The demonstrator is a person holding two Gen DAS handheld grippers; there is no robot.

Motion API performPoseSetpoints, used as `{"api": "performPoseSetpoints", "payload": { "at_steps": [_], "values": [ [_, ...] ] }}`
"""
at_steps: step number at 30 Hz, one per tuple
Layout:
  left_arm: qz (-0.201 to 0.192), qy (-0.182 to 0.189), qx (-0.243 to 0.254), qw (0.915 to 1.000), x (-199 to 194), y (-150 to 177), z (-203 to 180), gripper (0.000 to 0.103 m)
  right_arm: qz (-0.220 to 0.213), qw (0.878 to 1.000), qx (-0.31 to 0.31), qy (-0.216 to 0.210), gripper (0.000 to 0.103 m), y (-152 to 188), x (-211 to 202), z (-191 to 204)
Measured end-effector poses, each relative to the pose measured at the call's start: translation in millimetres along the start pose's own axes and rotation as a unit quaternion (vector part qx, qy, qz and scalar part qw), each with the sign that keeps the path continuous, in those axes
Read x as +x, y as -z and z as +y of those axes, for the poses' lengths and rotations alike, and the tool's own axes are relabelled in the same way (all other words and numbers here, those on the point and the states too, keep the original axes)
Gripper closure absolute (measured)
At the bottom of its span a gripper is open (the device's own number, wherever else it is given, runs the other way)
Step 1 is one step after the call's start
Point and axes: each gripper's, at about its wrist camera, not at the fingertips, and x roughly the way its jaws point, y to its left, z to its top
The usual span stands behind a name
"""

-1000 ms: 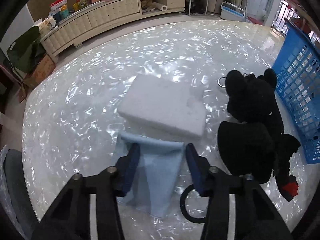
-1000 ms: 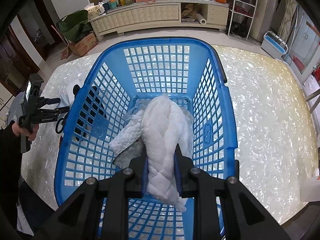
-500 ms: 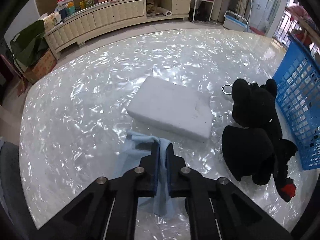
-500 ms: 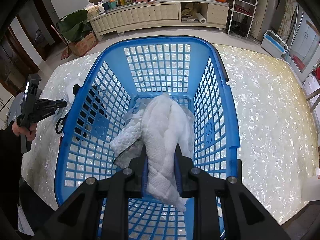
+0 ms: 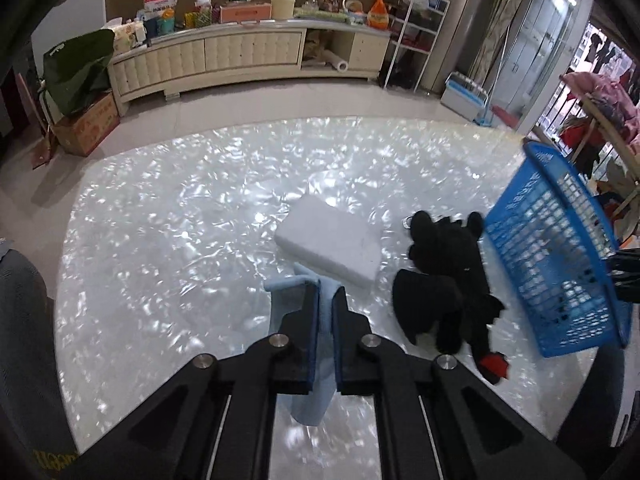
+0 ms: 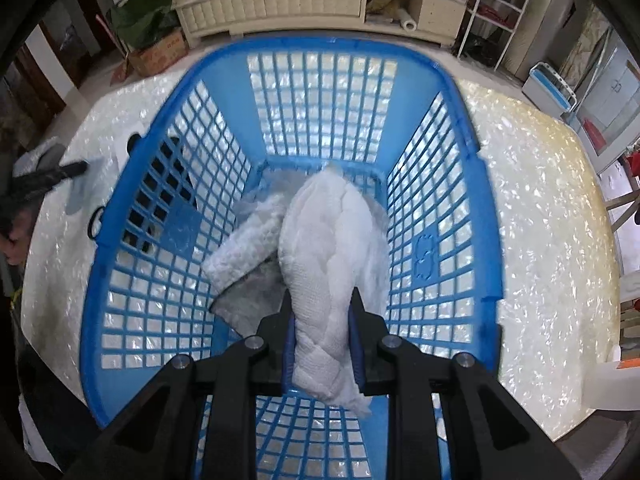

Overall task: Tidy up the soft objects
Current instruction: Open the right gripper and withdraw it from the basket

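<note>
My left claw [image 5: 325, 300] has lifted since a second ago, when it stood wide over the light blue cloth [image 5: 308, 360]; now it is clenched on that cloth, which hangs off the pearly desk [image 5: 180, 240]. Beyond it lie a white foam block [image 5: 332, 240] and a black plush toy [image 5: 448, 280], beside the blue basket [image 5: 560, 260]. My right claw [image 6: 322, 320] has barely shifted: it grips a white quilted cloth [image 6: 332, 248] over the basket, above another white cloth [image 6: 244, 248] inside.
</note>
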Motion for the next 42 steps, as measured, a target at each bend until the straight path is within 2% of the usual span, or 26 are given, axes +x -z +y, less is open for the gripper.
{"api": "performPoseSetpoints", "payload": {
  "at_steps": [2,3,5,6,7,9,11,13,16,28,33,42],
  "values": [
    [-0.009,0.000,-0.002,1.0000,-18,3,-3,0.098,0.009,1.000,-0.007,-0.002,0.081,0,4,4],
    [-0.011,-0.002,-0.002,0.9999,-24,5,-6,0.098,0.013,1.000,-0.011,-0.002,0.076,0,5,7],
    [-0.015,-0.011,-0.003,0.9998,-39,8,-10,0.098,0.014,1.000,-0.013,-0.003,0.066,1,4,10],
    [-0.018,-0.013,-0.003,0.9997,-46,10,-12,0.098,0.012,1.000,-0.013,-0.005,0.055,2,3,12],
    [-0.023,-0.010,-0.004,0.9997,-55,12,-15,0.098,0.010,1.000,-0.014,-0.007,0.050,3,1,13],
    [-0.030,-0.005,-0.003,0.9995,-67,15,-20,0.098,0.003,1.000,-0.013,-0.014,0.045,6,-5,15],
    [-0.034,0.001,-0.003,0.9994,-78,17,-27,0.098,0.000,1.000,-0.014,-0.019,0.034,9,-11,18],
    [-0.037,0.005,-0.002,0.9993,-84,17,-35,0.098,-0.010,1.000,-0.016,-0.014,0.010,14,-19,20],
    [-0.045,0.013,0.001,0.9989,-101,20,-49,0.098,-0.032,0.999,-0.013,-0.026,0.000,22,-35,23],
    [-0.063,0.029,0.026,0.9973,-136,19,-109,0.098,-0.120,0.992,0.019,-0.019,0.000,54,-82,-4],
    [-0.064,0.029,0.046,0.9964,-139,13,-142,0.098,-0.132,0.991,0.025,-0.007,0.000,56,-86,-12],
    [-0.060,0.038,0.079,0.9943,-127,-6,-199,0.098,-0.149,0.987,0.050,-0.023,0.000,66,-88,-34]
  ]
}}
